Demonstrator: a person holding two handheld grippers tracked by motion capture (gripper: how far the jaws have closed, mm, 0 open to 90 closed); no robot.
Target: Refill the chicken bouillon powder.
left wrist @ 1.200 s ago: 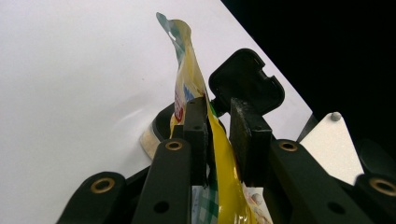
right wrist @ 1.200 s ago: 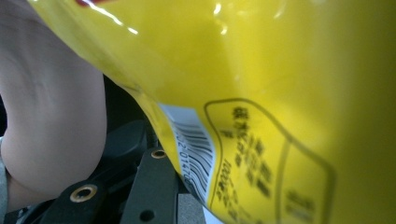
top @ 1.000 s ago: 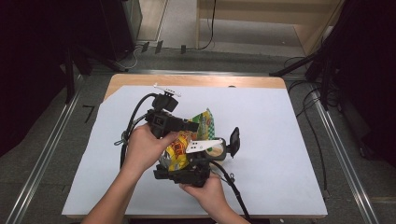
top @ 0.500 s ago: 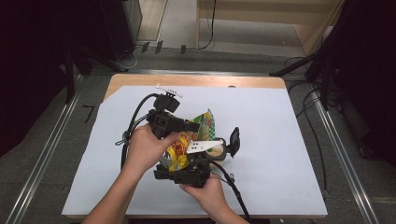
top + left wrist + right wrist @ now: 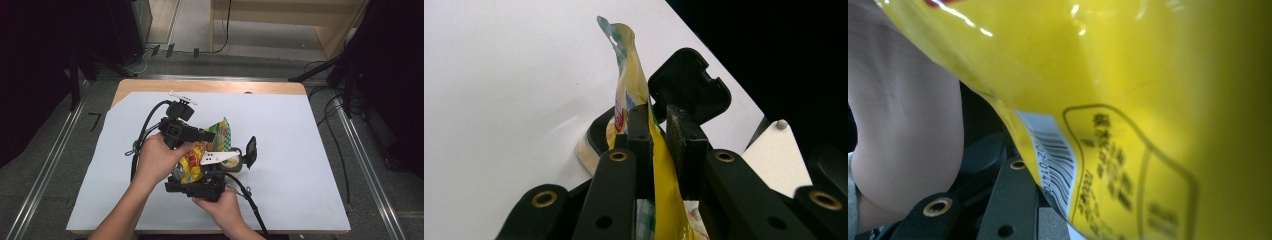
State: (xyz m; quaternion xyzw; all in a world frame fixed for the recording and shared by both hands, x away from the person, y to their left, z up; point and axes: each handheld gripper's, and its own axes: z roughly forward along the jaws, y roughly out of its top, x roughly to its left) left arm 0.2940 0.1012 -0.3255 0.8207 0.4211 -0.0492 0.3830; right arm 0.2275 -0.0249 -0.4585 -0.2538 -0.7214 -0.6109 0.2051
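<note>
— Snack bag first: we have the crinkly yellow foil snack bag (image 5: 197, 162) held up above the white paper-covered surface (image 5: 300, 150), between both tools, near the person's edge.

— Agreed. Our left hand-held gripper (image 5: 658, 131) is clenched on the bag's thin top seam; in the left gripper view the two black jaws pinch the yellow film edge-on.

— And our right hand-held gripper (image 5: 200, 186)? In its own view the bag's barcode side presses right up against the camera, so we cannot tell whether its jaws truly bite the film; it is probably gripping the lower part.

— Then we should treat this as a two-point hold, perhaps for pulling the bag open. To do it well, we keep the left pinch close to the seam, where the film is flat.

— We also pull steadily apart, not in jerks, so the foil neither slips nor bursts.

— And we keep the bag over the surface, clear of the black hinged-lid container (image 5: 245, 155) beside it.
</note>
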